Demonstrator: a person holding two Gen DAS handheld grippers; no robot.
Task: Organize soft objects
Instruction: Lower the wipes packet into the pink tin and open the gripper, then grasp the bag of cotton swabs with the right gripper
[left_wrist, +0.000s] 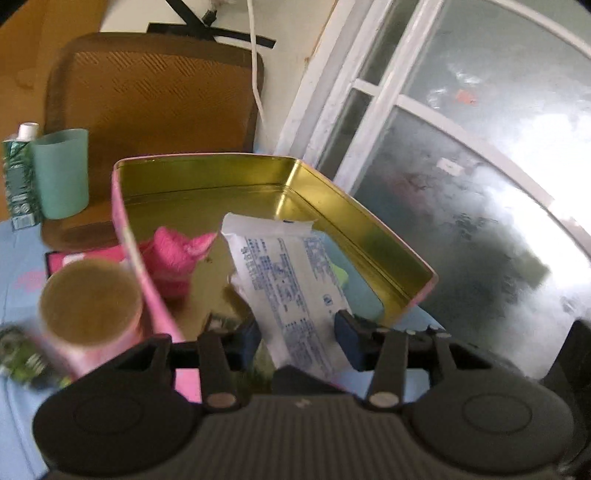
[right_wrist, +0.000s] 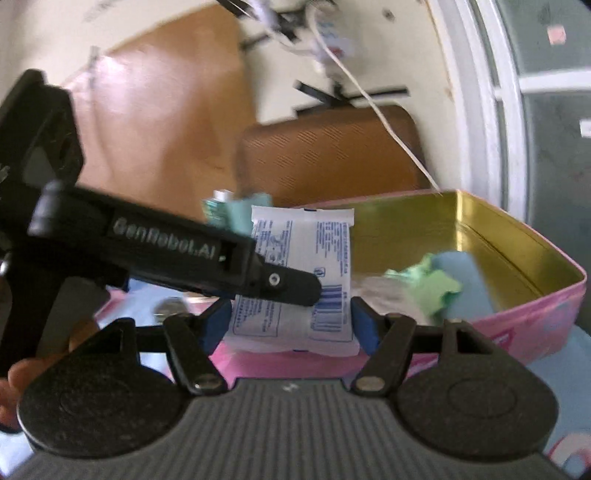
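Note:
A white tissue pack (left_wrist: 291, 291) with blue print stands between the fingers of my left gripper (left_wrist: 301, 338), tilted over the open pink tin (left_wrist: 332, 192) with its gold inside. In the right wrist view the same pack (right_wrist: 301, 273) sits between the pads of my right gripper (right_wrist: 291, 326), and the left gripper's black finger (right_wrist: 284, 286) crosses in front of it. The right jaws stand wide, and I cannot tell if they press the pack. A pink fuzzy cloth (left_wrist: 173, 258) lies in the tin at the left, a green cloth (right_wrist: 432, 286) at the right.
A round pink tin (left_wrist: 90, 299) stands left of the box. A teal cup (left_wrist: 61, 173) and a toothpaste tube (left_wrist: 18, 177) stand on a brown mat (left_wrist: 159, 96) behind. A window (left_wrist: 461, 147) is at the right. The table cover is light blue (left_wrist: 14, 266).

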